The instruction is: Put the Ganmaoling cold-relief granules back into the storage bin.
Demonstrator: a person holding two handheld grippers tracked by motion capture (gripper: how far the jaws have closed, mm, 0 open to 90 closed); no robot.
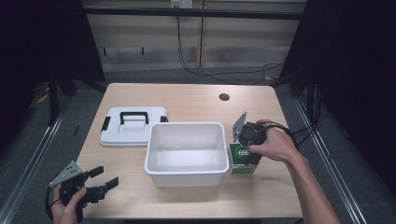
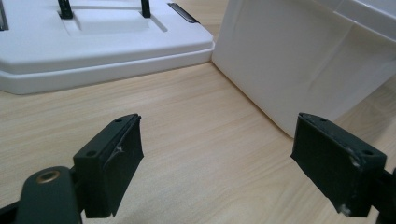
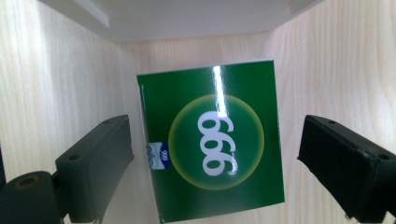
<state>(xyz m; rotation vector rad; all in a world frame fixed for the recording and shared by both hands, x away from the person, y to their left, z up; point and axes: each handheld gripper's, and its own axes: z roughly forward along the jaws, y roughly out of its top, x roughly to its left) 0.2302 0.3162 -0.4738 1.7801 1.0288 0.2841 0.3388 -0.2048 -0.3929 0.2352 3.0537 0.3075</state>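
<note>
A green box (image 3: 212,144) printed "999" in white lies on the bench (image 1: 187,100), right of centre in the high view, just beside the right wall of the white bin (image 1: 187,151). In the right gripper view we see it fill the middle of the frame, with the right tongs (image 3: 212,163) spread wide, one jaw on each side of it and neither touching. We judge the step in hand to be grasping this box, likely for the empty bin. To do it well, we would lower the jaws squarely over the two long sides, centre the box between them, and close evenly so it does not twist against the bin wall. The left tongs (image 1: 95,179) rest at the lower left of the high view, also open and empty, above bare wood. We count one green box, one bin, one white lid (image 1: 133,126) with a black handle at upper left, and two tongs.
</note>
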